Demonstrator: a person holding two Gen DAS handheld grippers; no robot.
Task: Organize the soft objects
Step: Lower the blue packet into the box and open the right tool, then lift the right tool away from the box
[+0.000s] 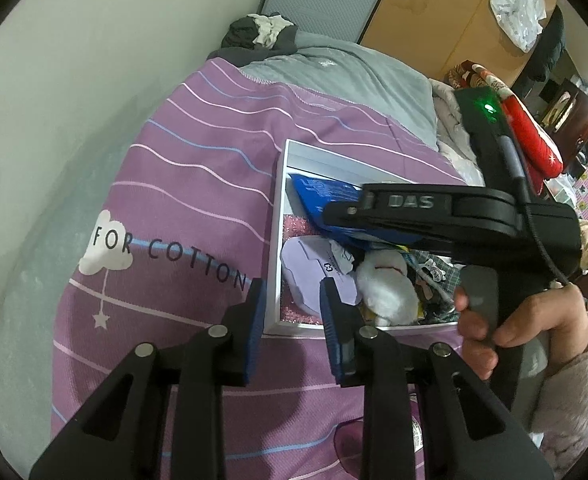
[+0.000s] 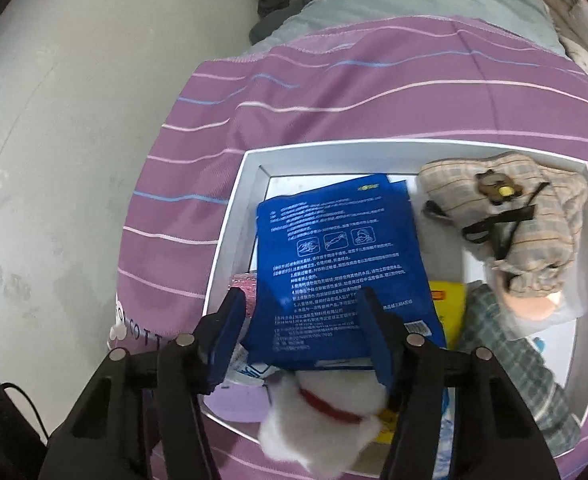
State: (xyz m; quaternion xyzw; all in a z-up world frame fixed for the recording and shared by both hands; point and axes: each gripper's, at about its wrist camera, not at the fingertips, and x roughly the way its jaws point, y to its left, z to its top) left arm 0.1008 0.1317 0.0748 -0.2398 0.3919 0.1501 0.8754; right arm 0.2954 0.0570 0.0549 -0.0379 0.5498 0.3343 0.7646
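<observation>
A white box (image 2: 230,216) lies on the purple striped bedspread and holds soft things: a blue printed pack (image 2: 341,256), a white plush toy (image 2: 317,420), a beige plaid pouch (image 2: 505,216), a lilac item (image 2: 234,400) and green plaid cloth (image 2: 513,360). My right gripper (image 2: 303,336) is open above the box, its jaws either side of the blue pack's near end, over the plush. In the left wrist view my left gripper (image 1: 290,332) is open and empty at the box's near rim (image 1: 274,280); the right gripper body (image 1: 433,216) hangs over the box.
A pale wall runs along the bed's left side. A grey quilt (image 1: 345,72) and dark clothing (image 1: 254,36) lie at the bed's far end. A red patterned bundle (image 1: 529,132) and a wooden wardrobe (image 1: 433,8) are at the right.
</observation>
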